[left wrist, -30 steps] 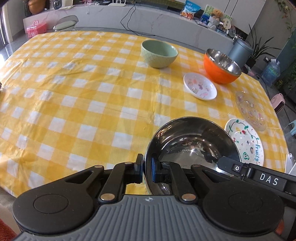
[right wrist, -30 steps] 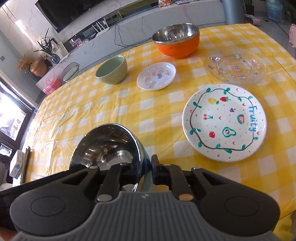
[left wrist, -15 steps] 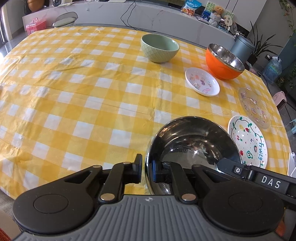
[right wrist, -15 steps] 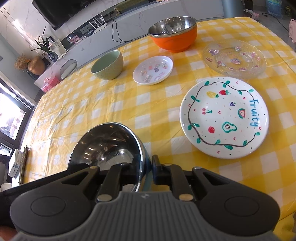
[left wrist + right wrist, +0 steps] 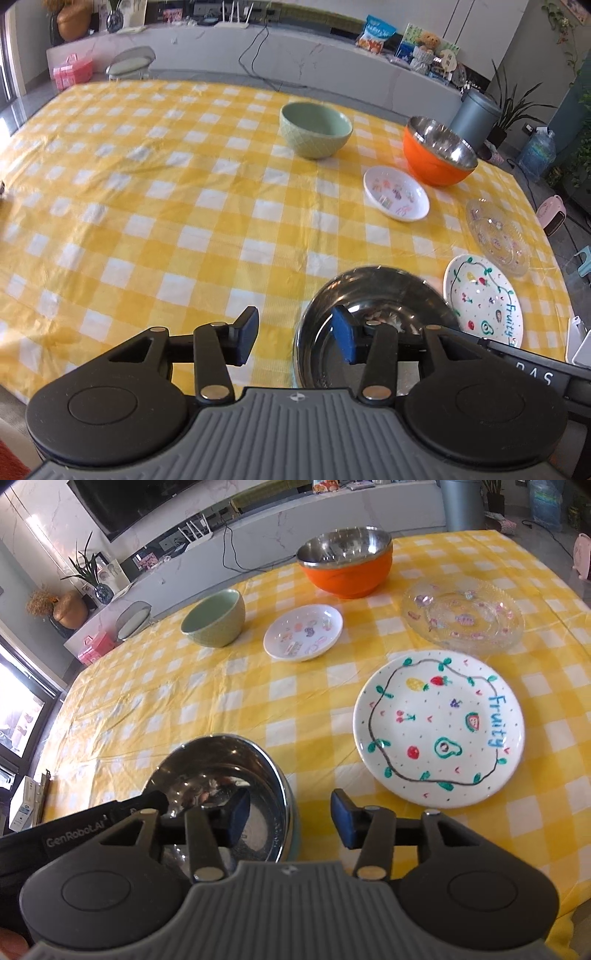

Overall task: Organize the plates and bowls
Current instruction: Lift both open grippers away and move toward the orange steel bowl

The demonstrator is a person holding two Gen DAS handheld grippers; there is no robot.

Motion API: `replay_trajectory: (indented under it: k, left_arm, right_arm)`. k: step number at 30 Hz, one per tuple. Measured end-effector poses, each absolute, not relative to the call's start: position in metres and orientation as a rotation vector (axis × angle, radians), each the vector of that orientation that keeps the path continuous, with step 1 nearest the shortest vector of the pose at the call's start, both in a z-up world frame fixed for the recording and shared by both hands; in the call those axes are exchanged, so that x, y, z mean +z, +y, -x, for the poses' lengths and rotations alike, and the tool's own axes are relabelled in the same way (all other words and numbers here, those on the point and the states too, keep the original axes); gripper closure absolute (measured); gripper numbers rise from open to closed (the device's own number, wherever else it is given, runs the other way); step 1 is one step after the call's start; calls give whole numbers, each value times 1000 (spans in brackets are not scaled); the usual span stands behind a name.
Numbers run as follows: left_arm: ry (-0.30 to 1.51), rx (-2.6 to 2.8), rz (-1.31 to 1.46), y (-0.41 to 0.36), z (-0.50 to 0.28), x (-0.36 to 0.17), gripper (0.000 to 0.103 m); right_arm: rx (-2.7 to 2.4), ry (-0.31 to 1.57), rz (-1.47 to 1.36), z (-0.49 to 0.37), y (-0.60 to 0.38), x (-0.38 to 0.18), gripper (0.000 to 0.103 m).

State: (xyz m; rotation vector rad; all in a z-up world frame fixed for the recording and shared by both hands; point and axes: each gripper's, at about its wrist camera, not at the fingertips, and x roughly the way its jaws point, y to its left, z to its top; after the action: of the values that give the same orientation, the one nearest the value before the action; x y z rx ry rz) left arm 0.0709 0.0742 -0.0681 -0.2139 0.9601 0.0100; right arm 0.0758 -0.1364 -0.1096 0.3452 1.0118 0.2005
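Steel gleams from a bowl (image 5: 373,295) that sits on the yellow-and-white checked tablecloth (image 5: 184,206) at the near edge of the table, with both grippers straddling its rim from opposite sides. The left gripper (image 5: 293,334) has just been opening: one blue pad (image 5: 246,334) hangs outside the bowl's wall and the other sits over the inside, and neither presses on the rim. The right gripper (image 5: 290,818) has just been opening too, one pad (image 5: 238,821) over the bowl's hollow and the other outside it, both clear of the metal, so the bowl rests free on the cloth. Just beside the bowl, toward the table's right edge, lies a white plate (image 5: 437,727) painted with fruit and the word "Fruity". Beyond that plate, further along the right edge, lies a clear glass plate (image 5: 463,616) with small printed shapes. Toward the far right corner stands an orange bowl (image 5: 347,566) with a steel lining. A small white dish (image 5: 303,631) with coloured pictures lies in front of it, and a pale green bowl (image 5: 216,618) stands near the middle of the far edge. All the pieces stand apart from one another.
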Motion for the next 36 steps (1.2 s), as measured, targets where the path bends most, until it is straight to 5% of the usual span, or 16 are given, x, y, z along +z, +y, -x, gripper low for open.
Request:
replay_trajectory:
  k: [10,36]
  left_arm:
    - [831,11,196,77,-61,-27,49]
    - [831,-218,85,9,-158,8,49]
  right_arm:
    - [187,880,-301,-61,-146,-70,40]
    - [56,735,-287,-138,-206,-12,36]
